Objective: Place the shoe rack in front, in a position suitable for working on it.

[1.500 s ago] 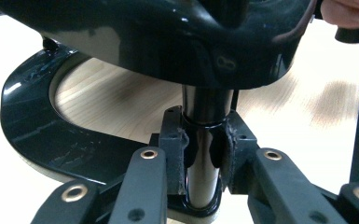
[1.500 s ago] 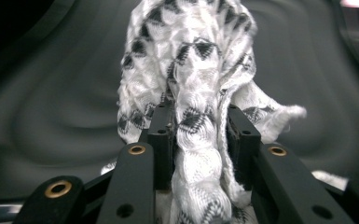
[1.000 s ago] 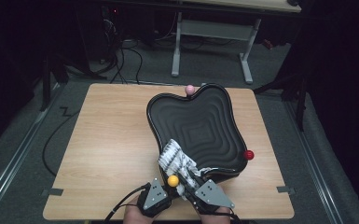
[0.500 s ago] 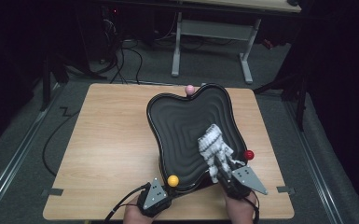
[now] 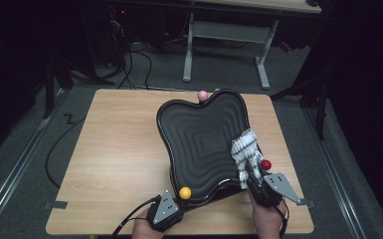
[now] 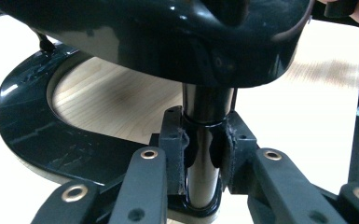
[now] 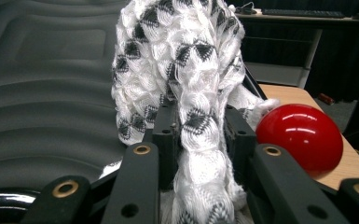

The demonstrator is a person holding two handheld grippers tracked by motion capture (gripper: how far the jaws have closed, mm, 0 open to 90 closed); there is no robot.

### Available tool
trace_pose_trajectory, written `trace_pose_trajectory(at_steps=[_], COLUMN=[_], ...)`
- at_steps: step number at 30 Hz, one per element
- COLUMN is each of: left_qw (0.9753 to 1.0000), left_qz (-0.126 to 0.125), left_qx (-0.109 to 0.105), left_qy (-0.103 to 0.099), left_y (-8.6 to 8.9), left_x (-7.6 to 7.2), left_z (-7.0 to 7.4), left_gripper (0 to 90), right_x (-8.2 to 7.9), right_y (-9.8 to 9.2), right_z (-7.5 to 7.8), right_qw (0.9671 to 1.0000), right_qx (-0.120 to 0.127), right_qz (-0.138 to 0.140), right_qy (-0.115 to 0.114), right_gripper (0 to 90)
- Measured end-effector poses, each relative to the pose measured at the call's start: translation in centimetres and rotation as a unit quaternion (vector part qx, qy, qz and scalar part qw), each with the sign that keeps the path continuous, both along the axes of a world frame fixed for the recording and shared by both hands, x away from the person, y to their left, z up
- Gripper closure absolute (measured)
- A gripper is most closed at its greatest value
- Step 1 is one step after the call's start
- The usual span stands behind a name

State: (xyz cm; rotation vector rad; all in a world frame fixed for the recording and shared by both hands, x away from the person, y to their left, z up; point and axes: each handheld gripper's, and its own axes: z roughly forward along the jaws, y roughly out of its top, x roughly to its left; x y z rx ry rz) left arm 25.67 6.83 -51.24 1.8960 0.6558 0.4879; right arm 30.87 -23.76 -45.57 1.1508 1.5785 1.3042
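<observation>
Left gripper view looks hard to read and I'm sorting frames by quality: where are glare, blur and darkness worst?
Left gripper view: table washed out, reflections on the glossy tray. Right gripper view: cloth sharp, red ball carries highlights, near jaws soft. High view: table lit, room around it nearly black.

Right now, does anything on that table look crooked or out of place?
Yes: the black tray sits tilted on its stand. The left gripper clamps the stand's post, while the right gripper presses a cloth on the tray.
</observation>
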Motion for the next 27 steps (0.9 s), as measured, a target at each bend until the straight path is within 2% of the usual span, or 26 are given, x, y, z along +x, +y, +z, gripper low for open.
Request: trace_pose_trajectory(at_steps=[3, 13, 18, 21, 25, 27], left_qw=[1.0, 1.0, 1.0, 1.0, 1.0, 0.9999], left_qz=[-0.001, -0.005, -0.006, -0.008, -0.01, -0.011], left_qx=[0.0, -0.002, 0.0, 0.0, 0.0, 0.001], left_qy=[0.0, 0.002, 0.002, 0.001, 0.001, 0.0], left_y=[0.0, 0.1, 0.1, 0.1, 0.1, 0.1], left_x=[0.0, 0.1, 0.1, 0.2, 0.2, 0.2], left_z=[0.0, 0.0, 0.0, 0.0, 0.0, 0.0], left_gripper=[73.6, 73.8, 73.8, 73.8, 73.7, 73.7], right_x=[0.2, 1.3, 2.1, 2.5, 2.5, 2.4], right_y=[0.0, 0.4, 1.4, 2.5, 4.6, 5.9], right_z=[0.4, 2.0, 3.1, 3.6, 4.1, 4.3], right_qw=[1.0, 0.9996, 0.9972, 0.9943, 0.9917, 0.9891], right_qx=[0.0, -0.003, -0.005, -0.001, 0.003, 0.006], right_qz=[0.0, 0.011, 0.043, 0.066, 0.092, 0.111], right_qy=[-0.001, 0.025, 0.06, 0.083, 0.09, 0.096], right_gripper=[74.6, 75.9, 75.4, 74.5, 74.5, 74.4])
